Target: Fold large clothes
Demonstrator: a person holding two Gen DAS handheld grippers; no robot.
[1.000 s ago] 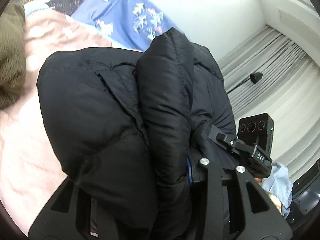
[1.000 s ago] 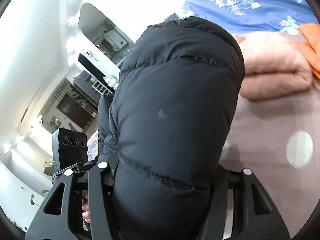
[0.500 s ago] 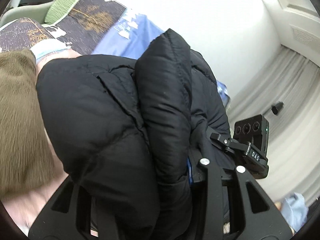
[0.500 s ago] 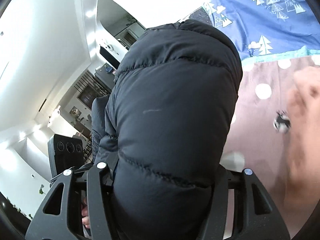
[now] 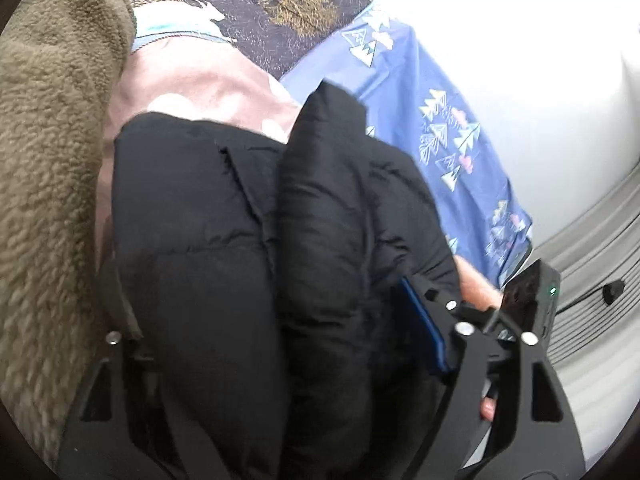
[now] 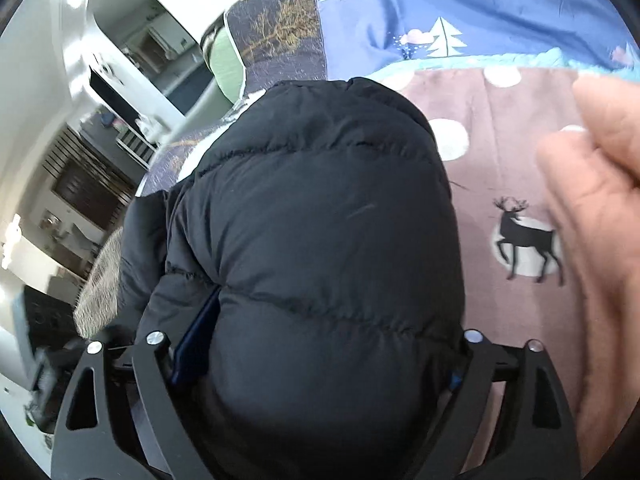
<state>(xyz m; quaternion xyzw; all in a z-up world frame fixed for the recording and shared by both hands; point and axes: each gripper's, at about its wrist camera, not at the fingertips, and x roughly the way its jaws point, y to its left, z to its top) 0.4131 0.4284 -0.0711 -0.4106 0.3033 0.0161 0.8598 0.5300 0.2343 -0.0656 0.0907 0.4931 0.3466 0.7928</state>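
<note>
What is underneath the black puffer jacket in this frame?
Below the black puffer jacket lies a brown bedsheet with white dots and a deer print. Whatever sits directly under the bundle is covered, and so are both grippers' fingertips.

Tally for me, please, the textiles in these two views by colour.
Black: 1, the puffer jacket, clamped in both the left gripper and the right gripper
Olive: 1, the fleece
Blue: 1, the tree-print sheet
Pink-brown: 1, the dotted deer blanket
Dark with gold trees: 1, the cushion
Total: 5

Black puffer jacket [image 6: 328, 248] bulging between jaws, deer-print bedspread [image 6: 516, 200] beside
</note>
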